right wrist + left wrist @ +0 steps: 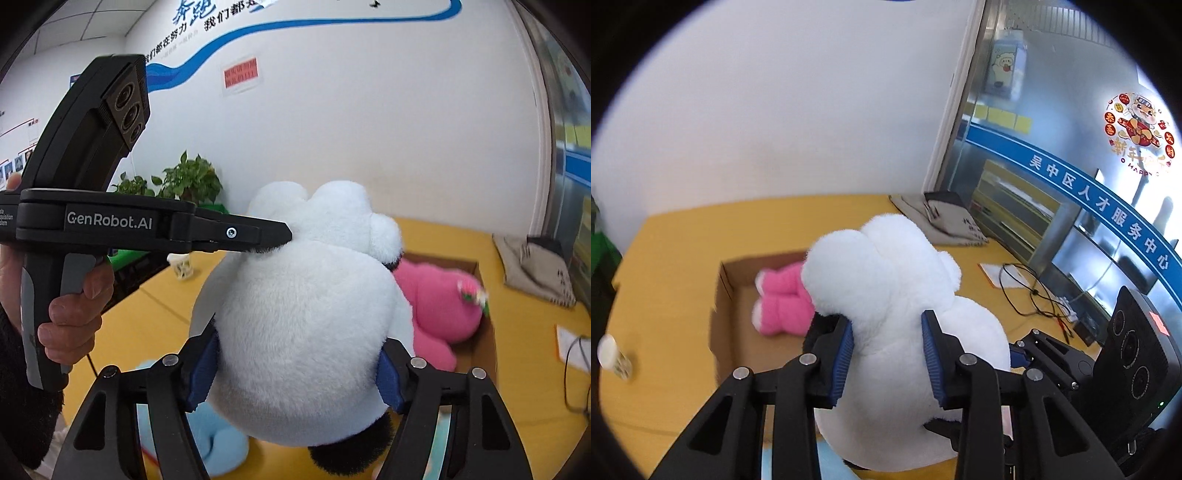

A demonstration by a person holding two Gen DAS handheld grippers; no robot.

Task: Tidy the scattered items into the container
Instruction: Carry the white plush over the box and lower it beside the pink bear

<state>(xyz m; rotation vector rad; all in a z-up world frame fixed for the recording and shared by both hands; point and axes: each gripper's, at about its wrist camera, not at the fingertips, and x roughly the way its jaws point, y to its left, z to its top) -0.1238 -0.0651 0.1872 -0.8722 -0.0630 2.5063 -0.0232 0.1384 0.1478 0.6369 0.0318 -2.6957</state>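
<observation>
White plush toy (897,295) pinched between both fingers of left gripper (888,354) and right gripper (295,369), above cardboard box (726,295).

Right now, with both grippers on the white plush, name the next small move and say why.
Probably carry the white plush toy forward over the cardboard box, then release. The left gripper and right gripper both clamp it in the air, short of the box. The pink plush toy already lies inside, so aim for the open floor beside it.

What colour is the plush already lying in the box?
Pink plush, clearest in the right wrist view.
</observation>
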